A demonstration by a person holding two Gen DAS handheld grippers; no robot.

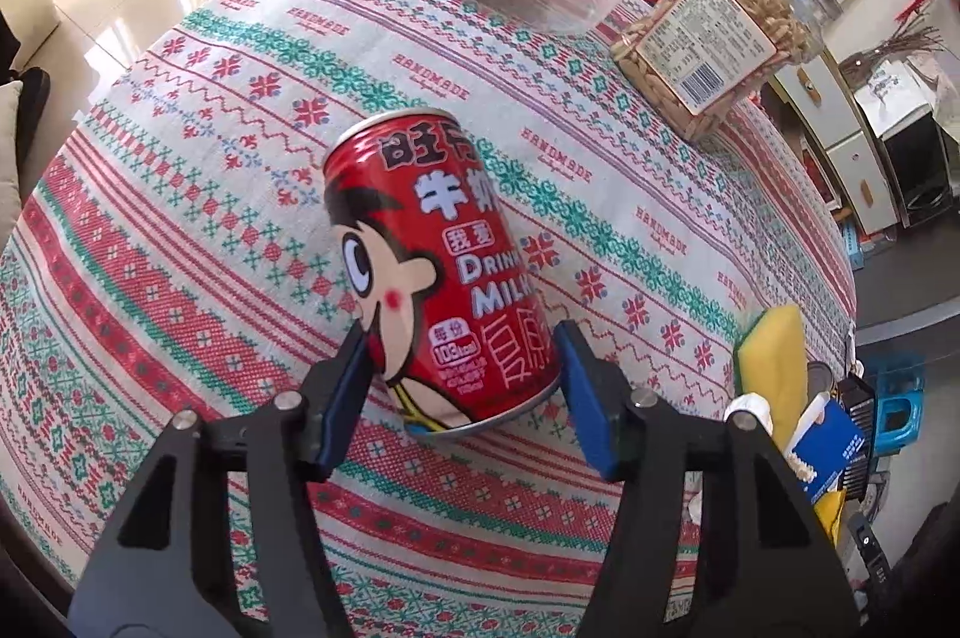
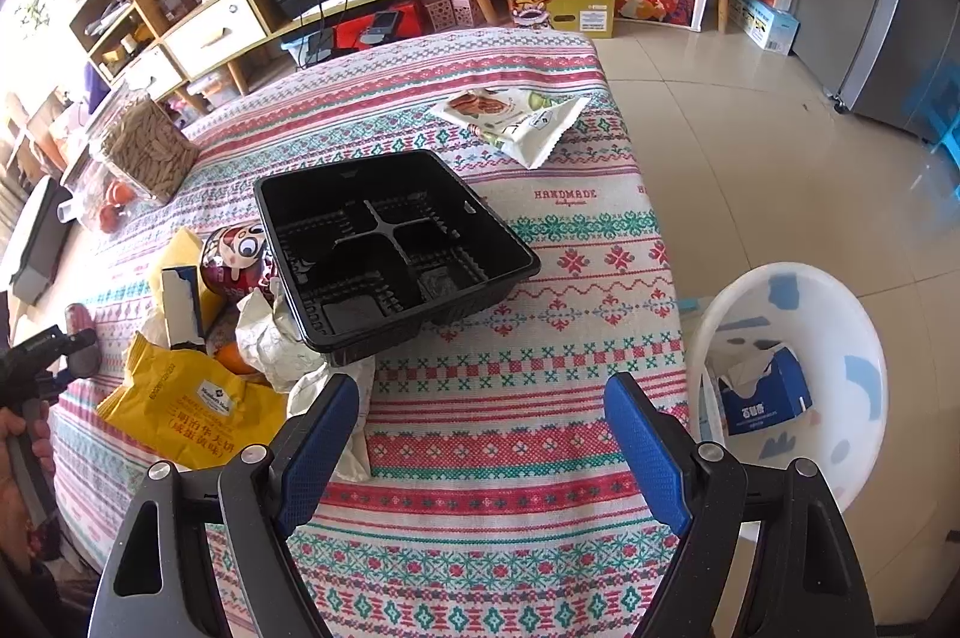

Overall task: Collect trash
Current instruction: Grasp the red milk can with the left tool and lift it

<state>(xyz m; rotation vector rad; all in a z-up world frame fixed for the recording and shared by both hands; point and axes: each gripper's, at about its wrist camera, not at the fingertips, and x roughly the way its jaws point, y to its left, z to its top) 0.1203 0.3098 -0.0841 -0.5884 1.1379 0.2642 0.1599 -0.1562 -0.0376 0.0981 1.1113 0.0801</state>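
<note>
From the left wrist, the left gripper point(image 1: 459, 386) has its blue pads on both sides of the red metal milk can with a cartoon face point(image 1: 435, 266). The can stands a bit tilted on the patterned tablecloth point(image 1: 180, 194), near the middle. The pads look close to it, maybe touching, but I cannot tell if they pinch yet. This looks like the grab step. Next comes a squeeze and a lift.

From the right wrist, the right gripper point(image 2: 480, 434) is spread wide and holds nothing. The black plastic tray with four parts point(image 2: 390, 248) sits ahead. The white round bin point(image 2: 798, 368) waits on the right.
</note>
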